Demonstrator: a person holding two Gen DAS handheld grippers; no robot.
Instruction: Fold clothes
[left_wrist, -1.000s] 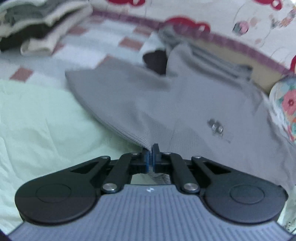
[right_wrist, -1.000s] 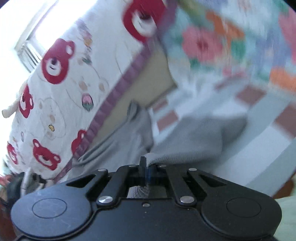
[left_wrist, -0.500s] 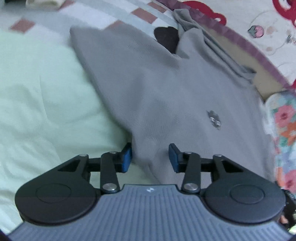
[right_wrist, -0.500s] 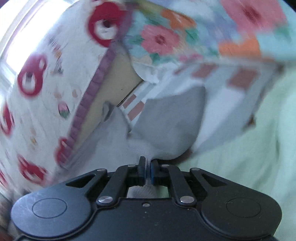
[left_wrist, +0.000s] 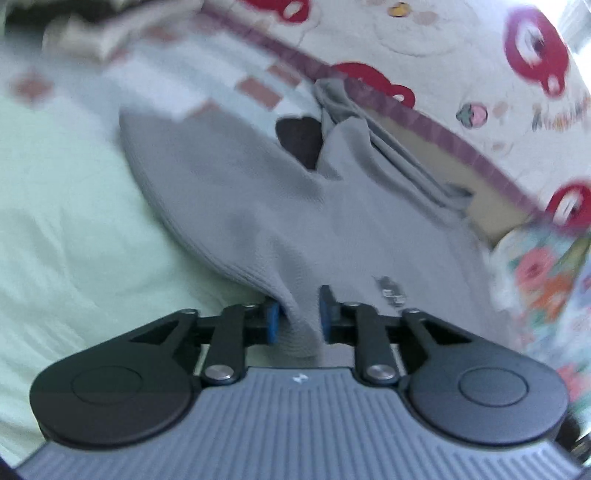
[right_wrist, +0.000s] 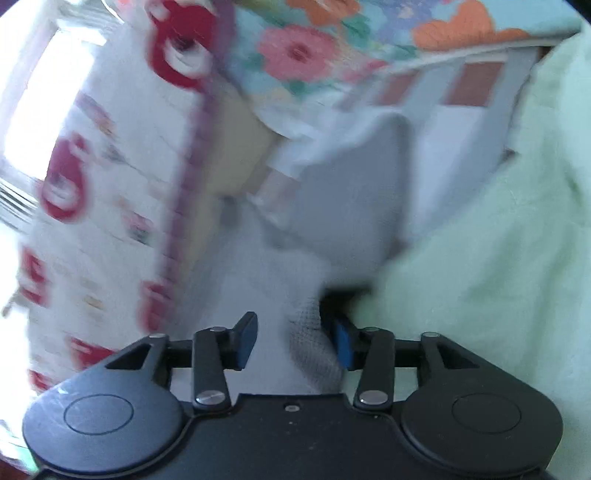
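We see a grey knit garment spread out on a bed, partly over a pale green sheet and partly over a checked white, grey and brick-red cover farther off. In the left wrist view its upper edge bunches against a purple-trimmed quilt printed with red bears at the far right, a small dark metal emblem sits on its near right part, and a dark patch shows in a gap at its far edge.

Our left gripper has its jaws a moderate way apart, with a ribbed fold of the grey garment lying loose between them, close by the left pad; they are not pressed on it. Our right gripper has its jaws wider apart, and a ribbed strip of the same garment runs between them, lying against the right pad without being pinched.

A floral fabric lies at the far top of the right wrist view, and a blurred pile of folded clothes sits at the far left of the left wrist view. Both views are motion-blurred.
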